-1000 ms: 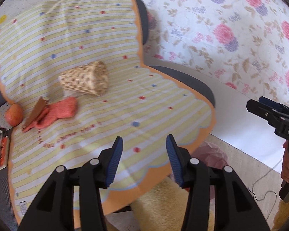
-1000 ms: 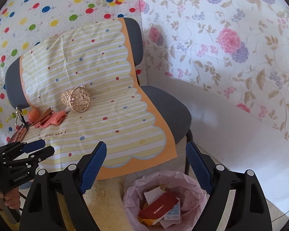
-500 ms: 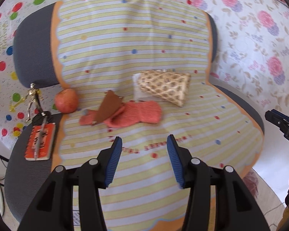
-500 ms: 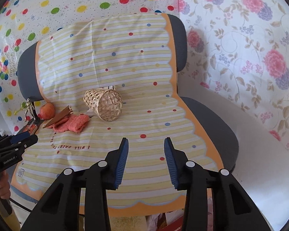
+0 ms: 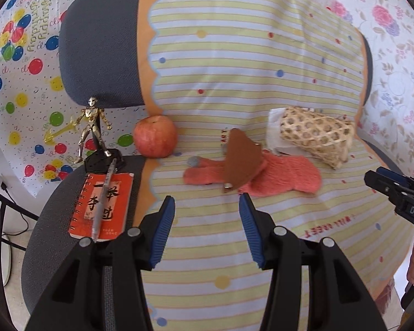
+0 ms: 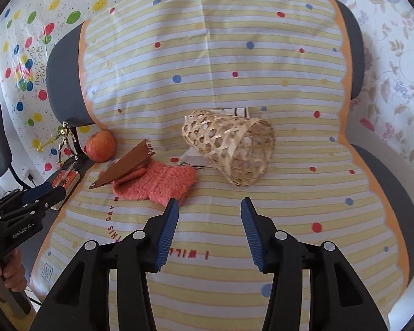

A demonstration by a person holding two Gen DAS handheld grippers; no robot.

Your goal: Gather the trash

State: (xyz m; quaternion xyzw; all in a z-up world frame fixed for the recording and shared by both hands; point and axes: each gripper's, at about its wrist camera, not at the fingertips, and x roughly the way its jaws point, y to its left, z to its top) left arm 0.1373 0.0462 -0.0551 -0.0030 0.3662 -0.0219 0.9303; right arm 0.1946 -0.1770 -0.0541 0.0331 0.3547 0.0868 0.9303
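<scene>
A woven bamboo basket (image 5: 316, 135) (image 6: 230, 147) lies on its side on the striped cloth over the chair seat, with white paper (image 5: 273, 129) (image 6: 191, 158) partly hidden under it. A brown leather piece (image 5: 241, 162) (image 6: 124, 167) rests on a pink knit glove (image 5: 284, 178) (image 6: 158, 183). My left gripper (image 5: 207, 207) is open and empty, just short of the glove and leather piece. My right gripper (image 6: 209, 207) is open and empty, in front of the basket and glove. Each gripper shows at the edge of the other's view.
A red apple (image 5: 155, 135) (image 6: 100, 146) sits left of the glove. A gold figurine (image 5: 92, 129), an orange notebook (image 5: 103, 207) and a pen (image 5: 103, 198) lie on the bare grey chair seat at left. Patterned walls stand close behind.
Both grippers have swung from the floor and bin area toward the chair seat and come closer to the glove and basket. My right gripper narrowed from wide open, then stayed partly open.
</scene>
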